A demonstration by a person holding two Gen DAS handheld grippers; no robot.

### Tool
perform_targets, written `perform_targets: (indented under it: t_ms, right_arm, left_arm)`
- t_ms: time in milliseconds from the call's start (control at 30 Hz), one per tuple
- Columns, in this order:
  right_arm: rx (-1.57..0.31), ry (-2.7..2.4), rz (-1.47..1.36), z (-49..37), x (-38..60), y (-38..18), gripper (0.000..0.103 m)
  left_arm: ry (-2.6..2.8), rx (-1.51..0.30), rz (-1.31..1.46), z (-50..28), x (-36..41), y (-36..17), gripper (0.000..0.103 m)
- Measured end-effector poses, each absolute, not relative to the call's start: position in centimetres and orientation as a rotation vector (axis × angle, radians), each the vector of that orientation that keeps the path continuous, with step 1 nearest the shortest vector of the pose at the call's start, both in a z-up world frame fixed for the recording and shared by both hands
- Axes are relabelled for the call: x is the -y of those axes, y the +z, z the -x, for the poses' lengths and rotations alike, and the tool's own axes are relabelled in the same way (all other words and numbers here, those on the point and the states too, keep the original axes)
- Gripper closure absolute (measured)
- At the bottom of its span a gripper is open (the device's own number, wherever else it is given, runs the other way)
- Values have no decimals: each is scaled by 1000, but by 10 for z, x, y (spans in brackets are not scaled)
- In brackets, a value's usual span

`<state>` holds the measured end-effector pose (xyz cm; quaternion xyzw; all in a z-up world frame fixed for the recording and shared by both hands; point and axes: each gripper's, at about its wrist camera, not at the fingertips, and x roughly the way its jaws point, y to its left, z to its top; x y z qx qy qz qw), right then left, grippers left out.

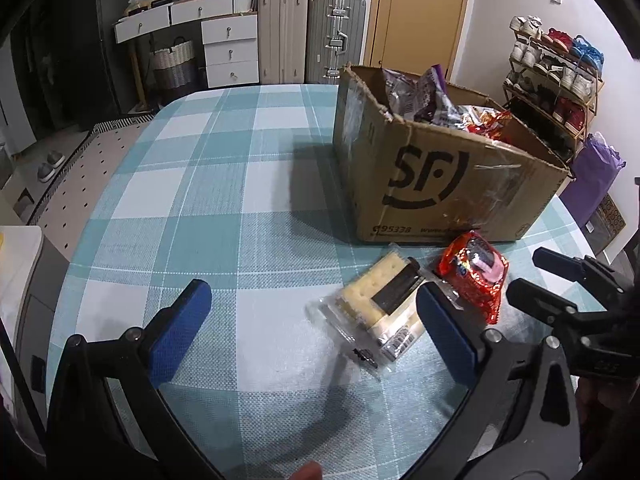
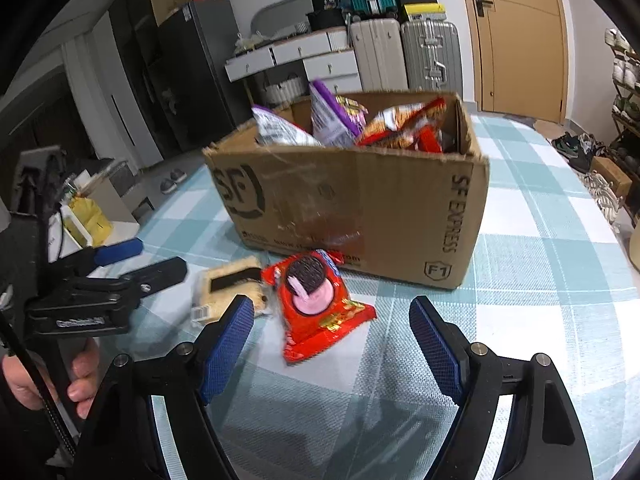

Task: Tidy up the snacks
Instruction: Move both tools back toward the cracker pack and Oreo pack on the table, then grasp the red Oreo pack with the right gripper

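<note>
A clear pack of pale crackers [image 1: 380, 304] [image 2: 232, 284] and a red cookie packet [image 1: 476, 276] [image 2: 316, 304] lie side by side on the checked tablecloth, just in front of a cardboard box [image 1: 440, 184] [image 2: 360, 208] filled with snack bags. My left gripper [image 1: 312, 300] is open above the cloth, its right pad next to the cracker pack, nothing between the fingers. My right gripper [image 2: 332, 308] is open too, hovering just short of the red packet. In the left wrist view the right gripper [image 1: 536, 276] shows at the right edge.
The table [image 1: 240, 200] has a blue-and-white checked cloth. Behind it stand suitcases [image 1: 312, 36], a white drawer unit [image 1: 224, 36], a door [image 1: 420, 12] and a shoe rack [image 1: 556, 76]. A person's hand [image 2: 80, 372] holds the left gripper's handle.
</note>
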<state>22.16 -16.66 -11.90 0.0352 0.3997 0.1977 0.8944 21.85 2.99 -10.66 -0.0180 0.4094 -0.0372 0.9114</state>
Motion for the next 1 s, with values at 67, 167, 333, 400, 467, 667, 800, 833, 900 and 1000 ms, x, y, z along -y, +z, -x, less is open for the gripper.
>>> perform_targets:
  t_ms: [67,167,333,400,467,667,800,833,900,1000]
  right_arm:
    - [-842,410,-72,-226,165,-124,21]
    - [-857,410,-61,-231,162,-131,21]
    - [-889,413,-48,-240,154,-140,21]
    - [-894,412,-36,-243,150,-141,21]
    - [-907,410,-23,-247,146,-143,21]
    - [-920,410,3,-257,132,-146,27]
    - [-918,412,36,-263,120,-148,39]
    - [-918,416,48,-264,117,-148,42]
    - [-915,439,97,-264,108,-149,58]
    - [-914,466,119,-262,103,-151,59]
  left_arm:
    - [-77,-847,40,-218,-32,-108,1]
    - [-77,-853,41,-219,-33,-112,1]
    - [-78,-865,49,-221,-36,-117,1]
    - [-77,-868,51,-220,-37,-119,1]
    - [-76,-868,52,-219,-38,-119,1]
    - [-72,-881,55,-218,-43,-122,1]
    - [-70,-882,50,-217,-46,-121,1]
    - [-68,-882,54,-216,-48,-121,1]
    - [-64,-884,56,-215,-49,-121,1]
    - [-64,-893,63,-214,-50,-123,1]
